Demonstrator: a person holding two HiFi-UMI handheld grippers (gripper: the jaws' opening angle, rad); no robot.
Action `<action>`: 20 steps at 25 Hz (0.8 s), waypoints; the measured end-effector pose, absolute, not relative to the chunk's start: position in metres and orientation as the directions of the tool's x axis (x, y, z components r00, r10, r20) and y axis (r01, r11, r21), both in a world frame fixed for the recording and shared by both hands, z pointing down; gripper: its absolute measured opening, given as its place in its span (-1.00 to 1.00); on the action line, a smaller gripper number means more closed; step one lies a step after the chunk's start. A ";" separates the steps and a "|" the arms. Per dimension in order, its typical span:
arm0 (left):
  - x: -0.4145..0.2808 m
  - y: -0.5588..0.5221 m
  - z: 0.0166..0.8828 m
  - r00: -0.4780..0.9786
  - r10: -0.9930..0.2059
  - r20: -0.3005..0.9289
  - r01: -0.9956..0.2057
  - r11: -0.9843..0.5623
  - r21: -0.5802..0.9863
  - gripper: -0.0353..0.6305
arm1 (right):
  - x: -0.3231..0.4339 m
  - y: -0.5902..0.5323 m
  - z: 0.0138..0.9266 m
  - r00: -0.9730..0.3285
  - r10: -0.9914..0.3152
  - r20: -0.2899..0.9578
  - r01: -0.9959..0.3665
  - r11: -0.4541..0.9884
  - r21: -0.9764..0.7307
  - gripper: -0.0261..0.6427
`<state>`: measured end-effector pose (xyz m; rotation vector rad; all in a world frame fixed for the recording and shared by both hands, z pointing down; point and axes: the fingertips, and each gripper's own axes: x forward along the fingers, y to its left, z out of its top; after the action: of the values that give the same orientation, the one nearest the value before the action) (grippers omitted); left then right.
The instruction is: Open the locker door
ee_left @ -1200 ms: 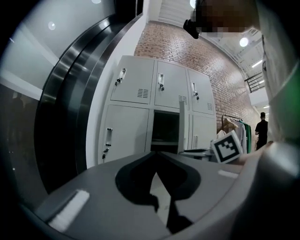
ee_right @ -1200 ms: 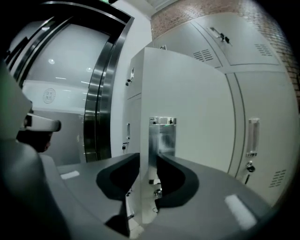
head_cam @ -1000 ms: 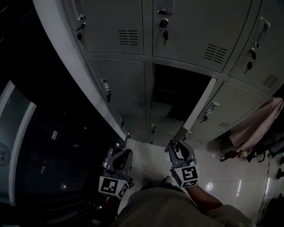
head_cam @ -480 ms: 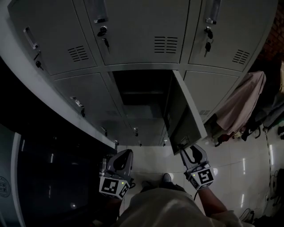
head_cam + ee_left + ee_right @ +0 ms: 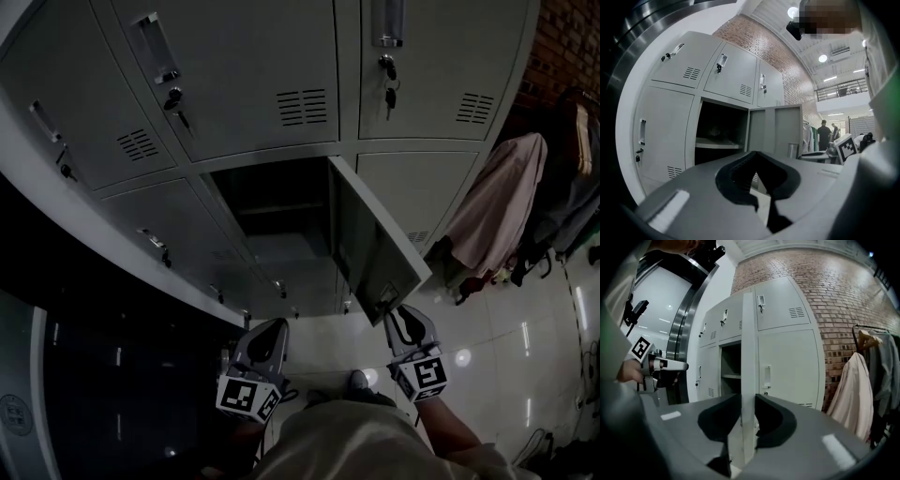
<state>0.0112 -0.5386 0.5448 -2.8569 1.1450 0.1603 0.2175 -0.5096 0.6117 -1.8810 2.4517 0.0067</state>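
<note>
The grey locker door (image 5: 370,234) of the middle compartment (image 5: 272,202) stands swung out, its dark inside with a shelf showing. My right gripper (image 5: 401,314) is at the door's free edge near the lower corner. In the right gripper view the door's thin edge (image 5: 748,357) runs straight up between the jaws of the right gripper (image 5: 748,401); the jaws are closing and their pads sit against both faces. My left gripper (image 5: 272,328) hangs low in front of the lockers, shut and holding nothing. From the left gripper (image 5: 754,154) the open door (image 5: 776,129) shows face-on.
More shut lockers with handles and keys (image 5: 173,98) surround the open one. A pale garment (image 5: 497,206) hangs on a rack at the right by a brick wall (image 5: 825,282). A dark curved glass wall (image 5: 94,394) lies left. People (image 5: 824,136) stand far off.
The door has swung out from the locker bank, first seen edge-on and now angled wide. My right gripper has stayed at its free edge; the left gripper has barely moved.
</note>
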 end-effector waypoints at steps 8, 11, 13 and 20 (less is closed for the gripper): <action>-0.030 -0.536 0.539 0.650 -0.747 -0.141 -0.758 -0.650 -0.054 -0.72 | 0.212 -0.469 0.570 -0.227 -0.974 -0.015 -0.973 0.227 -0.032 -0.92; -0.044 -0.536 0.535 0.618 -0.769 -0.160 -0.784 -0.617 -0.066 -0.72 | 0.202 -0.473 0.561 -0.237 -0.971 -0.032 -0.971 0.237 -0.024 -0.92; -0.049 -0.537 0.535 0.611 -0.774 -0.167 -0.790 -0.609 -0.072 -0.72 | 0.196 -0.481 0.558 -0.234 -0.971 -0.057 -0.971 0.236 -0.030 -0.92; -0.066 -0.530 0.557 0.632 -0.759 -0.157 -0.773 -0.630 -0.067 -0.72 | 0.180 -0.481 0.562 -0.207 -0.972 -0.110 -0.974 0.216 -0.072 -0.92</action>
<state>-0.0660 -0.5298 0.5566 -2.7207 1.2836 0.1711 0.1798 -0.4809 0.5620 -1.8892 2.3444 0.0194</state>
